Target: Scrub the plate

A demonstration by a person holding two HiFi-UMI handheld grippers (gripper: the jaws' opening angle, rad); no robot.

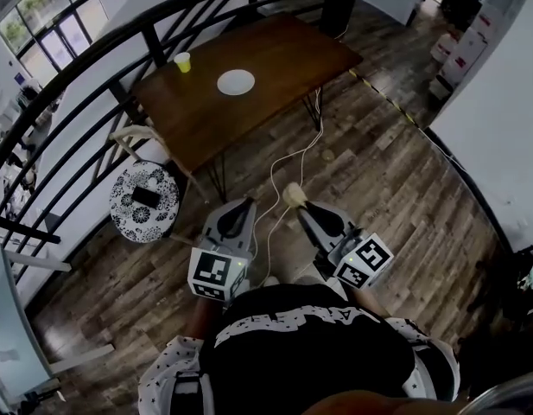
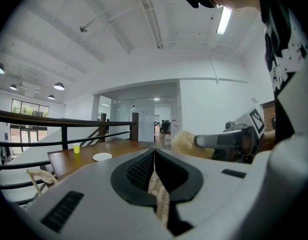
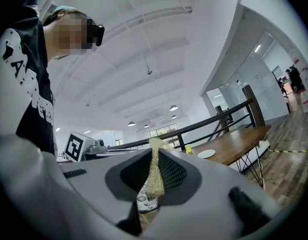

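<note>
A white plate (image 1: 236, 82) lies on a brown wooden table (image 1: 275, 54) far ahead, with a yellow cup (image 1: 182, 61) beside it. Both grippers hover over the floor, well short of the table. My right gripper (image 1: 299, 204) is shut on a tan fibrous scrubber (image 1: 292, 194), which sticks up between its jaws (image 3: 154, 171) in the right gripper view. My left gripper (image 1: 240, 207) is shut with nothing in it. The left gripper view shows the plate (image 2: 102, 156), the cup (image 2: 77, 149) and the scrubber (image 2: 186, 144) held by the right gripper. The right gripper view shows the plate (image 3: 206, 154) far off.
A round stool (image 1: 145, 201) with a black-and-white patterned top and a dark object on it stands left of my left gripper. A black railing (image 1: 93, 50) curves behind the table. A white cable (image 1: 288, 158) runs over the wooden floor from the table toward me.
</note>
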